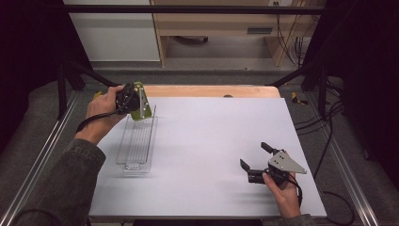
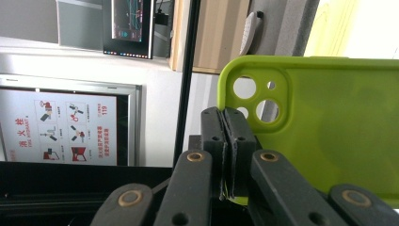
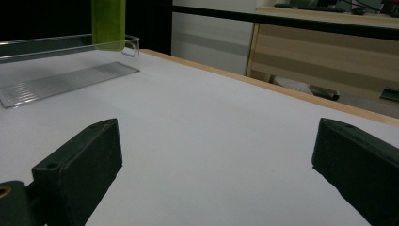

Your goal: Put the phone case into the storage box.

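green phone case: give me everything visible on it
The phone case is lime green, looks like soft matte silicone, with a raised camera block of round cutouts at one corner. It is empty, no phone inside. The left gripper has its jaws shut on the case's edge near that corner. From above, the case hangs upright over the far end of the clear tray; contact with the tray can't be told.

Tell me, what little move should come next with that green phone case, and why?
Probably lowering it. The left tool is clamped on the green phone case, holding it upright over the far end of the clear tray. The right tool rests open on the table, well away, so nothing blocks setting it down.
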